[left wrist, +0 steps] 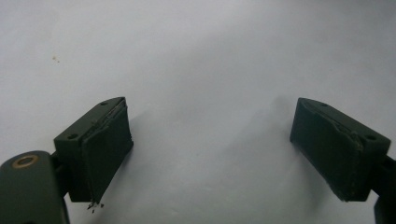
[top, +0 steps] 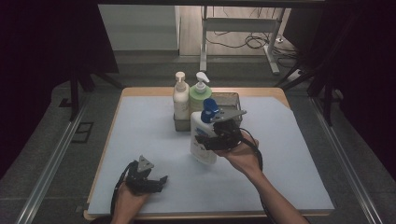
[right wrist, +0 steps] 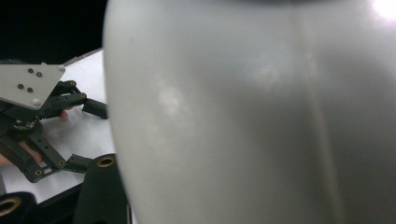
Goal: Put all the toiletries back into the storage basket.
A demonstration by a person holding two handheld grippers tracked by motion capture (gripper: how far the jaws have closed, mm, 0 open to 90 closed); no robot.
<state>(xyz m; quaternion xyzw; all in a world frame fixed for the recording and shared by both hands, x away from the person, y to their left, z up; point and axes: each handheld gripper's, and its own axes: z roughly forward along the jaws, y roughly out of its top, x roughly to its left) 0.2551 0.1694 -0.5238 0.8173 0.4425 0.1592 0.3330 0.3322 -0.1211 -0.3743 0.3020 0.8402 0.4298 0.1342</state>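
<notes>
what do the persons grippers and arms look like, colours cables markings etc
Both are black metal linkage tools. The left gripper and right gripper each carry a grey three-cornered plate on top with small screws, and a black cable trails from each. The left one's flat black rubber pads are frayed at the edges, and brass-coloured rivets mark the joints. Both forearms are bare, with no sleeves or gloves.
</notes>
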